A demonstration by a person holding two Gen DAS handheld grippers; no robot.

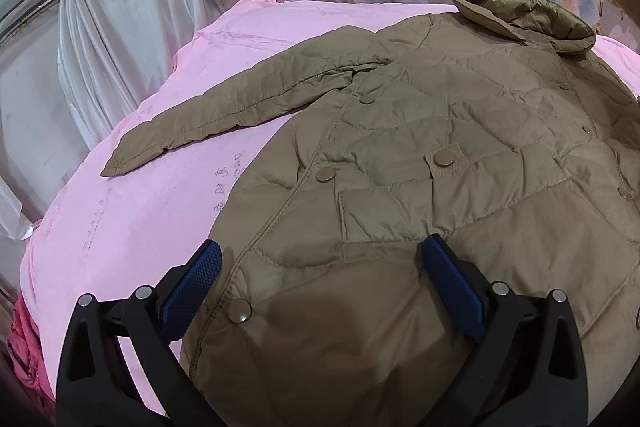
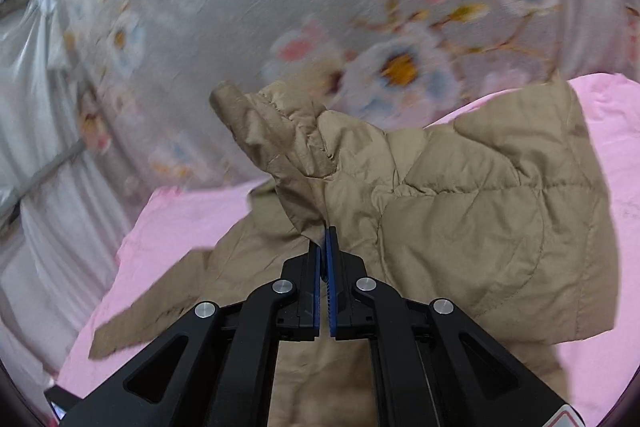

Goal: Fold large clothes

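The jacket (image 1: 420, 131) is lying on the pink bed (image 1: 132, 219), collar away. The right claw (image 2: 325, 239) is pinching its lifted right sleeve (image 2: 280, 131); the left claw (image 1: 320, 259) is hovering wide over the hem, nearer the left sleeve (image 1: 224, 115).

Soft, even indoor light fell on both views, with no hard glare. In the left wrist view the picture was sharp, and a faint shadow lay on the tan jacket (image 1: 420, 155) between the gripper fingers (image 1: 192, 287). The right wrist view was smeared by motion blur, worst on the floral fabric (image 2: 400, 7). Fisheye bending curved the edges, and dark vignettes closed the corners.
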